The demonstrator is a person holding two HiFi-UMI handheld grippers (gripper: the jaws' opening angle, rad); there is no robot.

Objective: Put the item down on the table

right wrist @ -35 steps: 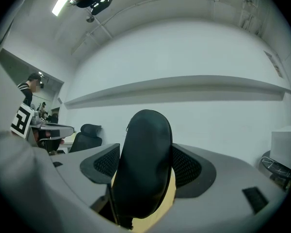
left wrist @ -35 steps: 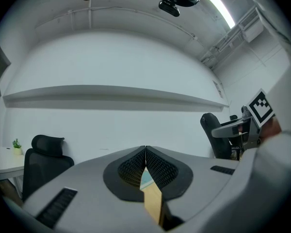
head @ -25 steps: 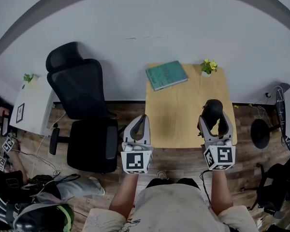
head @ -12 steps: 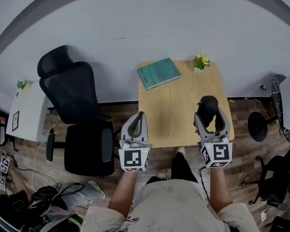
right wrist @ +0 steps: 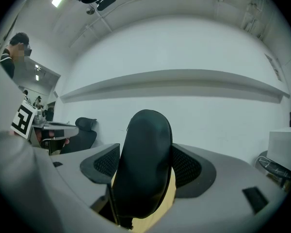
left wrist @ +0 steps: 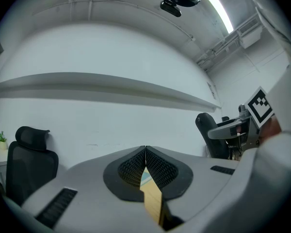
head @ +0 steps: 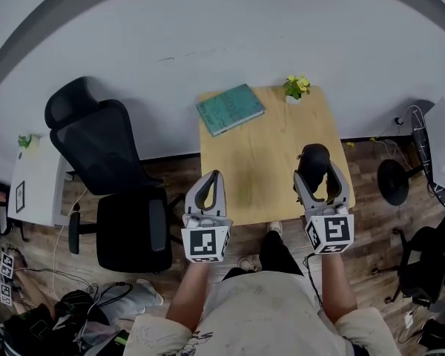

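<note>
My right gripper (head: 316, 167) is shut on a black rounded item (head: 314, 162), shaped like a computer mouse, and holds it above the right side of the small wooden table (head: 271, 162). In the right gripper view the black item (right wrist: 143, 166) stands upright between the ribbed pads and fills the gap of the right gripper (right wrist: 144, 168). My left gripper (head: 211, 182) hovers near the table's front left edge. In the left gripper view the left gripper (left wrist: 145, 164) has its pads meeting at the tips, with nothing between them.
A teal book (head: 230, 109) lies at the table's far left corner. A small potted plant (head: 296, 88) stands at the far right corner. A black office chair (head: 104, 169) stands left of the table, a white side table (head: 33, 180) further left. A fan base (head: 391, 182) stands on the right.
The head view has shifted, so the table and chair appear further left and nearer. Both grippers hold their pose; the right one still grips the black item.
</note>
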